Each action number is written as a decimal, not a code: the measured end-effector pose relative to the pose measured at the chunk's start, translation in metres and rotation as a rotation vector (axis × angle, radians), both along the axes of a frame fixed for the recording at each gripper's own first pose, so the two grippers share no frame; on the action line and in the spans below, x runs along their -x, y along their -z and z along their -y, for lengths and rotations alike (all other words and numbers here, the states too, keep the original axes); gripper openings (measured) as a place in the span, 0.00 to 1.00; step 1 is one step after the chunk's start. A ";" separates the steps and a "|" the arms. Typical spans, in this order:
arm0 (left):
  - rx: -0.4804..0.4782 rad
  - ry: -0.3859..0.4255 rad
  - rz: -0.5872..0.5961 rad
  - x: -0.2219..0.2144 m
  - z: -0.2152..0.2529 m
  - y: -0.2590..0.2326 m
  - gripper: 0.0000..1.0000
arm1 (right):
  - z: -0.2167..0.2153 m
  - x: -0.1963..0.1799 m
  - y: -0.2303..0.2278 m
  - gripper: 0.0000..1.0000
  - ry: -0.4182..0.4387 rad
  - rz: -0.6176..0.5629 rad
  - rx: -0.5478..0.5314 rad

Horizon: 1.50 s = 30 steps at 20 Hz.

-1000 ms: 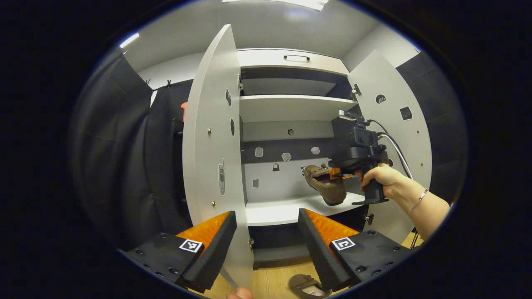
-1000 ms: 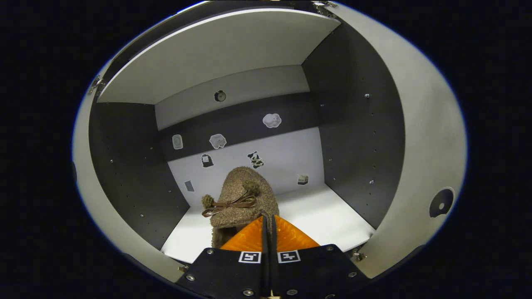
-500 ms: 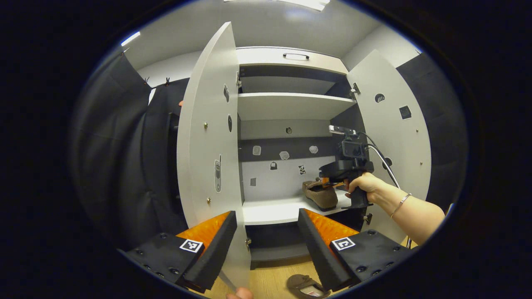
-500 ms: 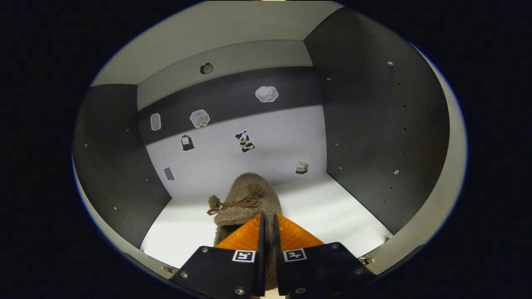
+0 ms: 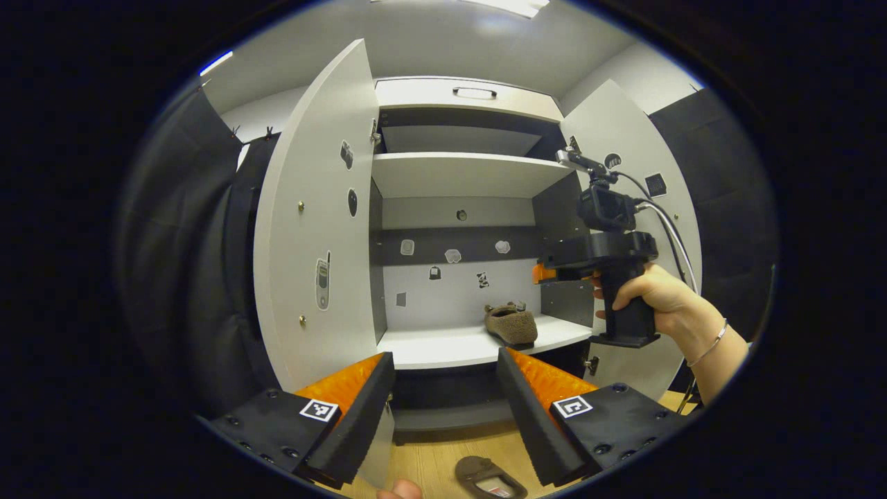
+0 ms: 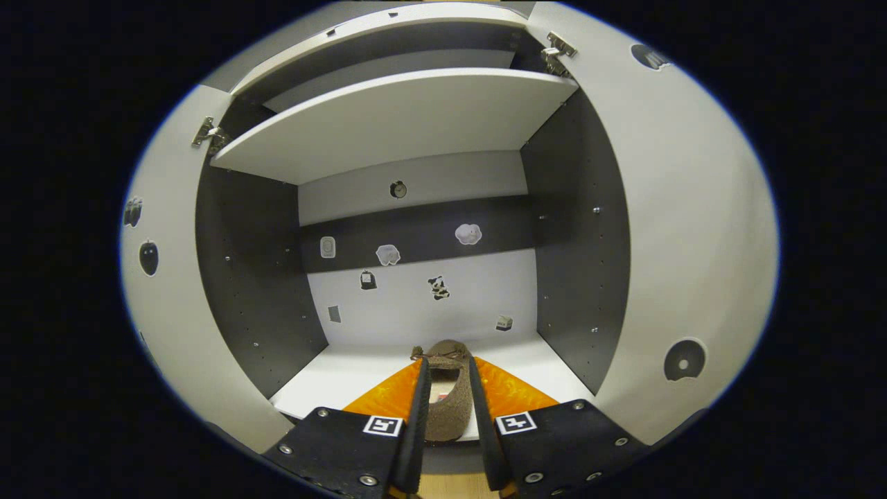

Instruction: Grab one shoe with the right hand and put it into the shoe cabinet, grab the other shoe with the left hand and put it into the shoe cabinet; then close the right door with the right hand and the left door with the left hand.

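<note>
- Nearest the camera in the left gripper view, the left tool [image 5: 443, 409] is held low with its fingers wide apart and nothing between them; as in the earlier frames, it is aimed at the cabinet.
- Just below it, the second shoe [image 5: 488, 477] is seen lying on the wooden floor [image 5: 429, 468], not yet picked up.
- Farther in, the right tool [image 5: 537, 272] has been lifted up and back from the shelf; half a second ago it was down at the shoe.
- In the right gripper view the right tool [image 6: 445, 409] is now seen with its fingers slightly parted, where they had been clamped on the shoe a second ago.
- The first shoe [image 5: 511, 324] has been released and rests flat near the front right of the lower shelf [image 5: 443, 343], clear of the tool.
- Both doors, the left door [image 5: 315, 229] and the right door [image 5: 624, 138], are swung open.
- The first placement is judged done; the floor shoe is likely to be fetched next with the left tool.
</note>
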<state>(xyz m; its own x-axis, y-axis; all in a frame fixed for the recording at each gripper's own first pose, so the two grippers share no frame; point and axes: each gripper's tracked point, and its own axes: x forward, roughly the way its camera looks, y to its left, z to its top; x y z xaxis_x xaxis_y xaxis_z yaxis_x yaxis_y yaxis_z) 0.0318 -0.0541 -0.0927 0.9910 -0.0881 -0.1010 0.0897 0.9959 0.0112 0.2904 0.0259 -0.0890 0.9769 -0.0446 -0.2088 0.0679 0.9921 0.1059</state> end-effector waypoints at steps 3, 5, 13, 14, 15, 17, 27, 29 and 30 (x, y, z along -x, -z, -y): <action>0.005 -0.010 -0.011 0.009 0.006 0.008 0.99 | -0.001 0.046 -0.007 0.58 -0.027 0.024 0.014; 0.005 -0.023 -0.024 0.014 0.006 0.016 0.97 | -0.001 0.076 -0.013 0.69 -0.041 0.053 0.016; 0.064 -0.070 -0.191 0.034 0.004 0.102 0.96 | -0.002 0.165 -0.015 0.92 -0.070 0.143 0.074; 0.073 -0.075 -0.220 0.037 0.003 0.118 0.96 | -0.004 0.173 -0.012 0.92 -0.081 0.141 0.072; 0.081 -0.077 -0.254 0.038 0.004 0.135 0.96 | -0.005 0.177 -0.009 0.92 -0.088 0.141 0.071; 0.104 -0.082 -0.339 0.046 0.007 0.171 0.96 | -0.004 0.185 -0.004 0.92 -0.095 0.141 0.071; 0.160 -0.068 -0.669 0.063 0.027 0.304 0.98 | 0.011 0.202 0.025 0.92 -0.102 0.113 0.053; 0.147 -0.074 -0.722 0.065 0.031 0.325 0.98 | 0.018 0.206 0.032 0.92 -0.091 0.103 0.046; 0.142 -0.081 -0.740 0.064 0.029 0.335 0.98 | 0.021 0.207 0.035 0.92 -0.087 0.098 0.040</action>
<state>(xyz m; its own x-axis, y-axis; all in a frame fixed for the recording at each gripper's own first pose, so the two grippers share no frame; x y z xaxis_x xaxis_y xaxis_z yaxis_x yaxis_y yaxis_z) -0.0326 -0.0827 -0.4273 0.6726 -0.0801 -0.7357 -0.0491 0.9871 -0.1523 0.0838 0.0047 -0.1237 0.9931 0.0350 -0.1119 -0.0275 0.9973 0.0677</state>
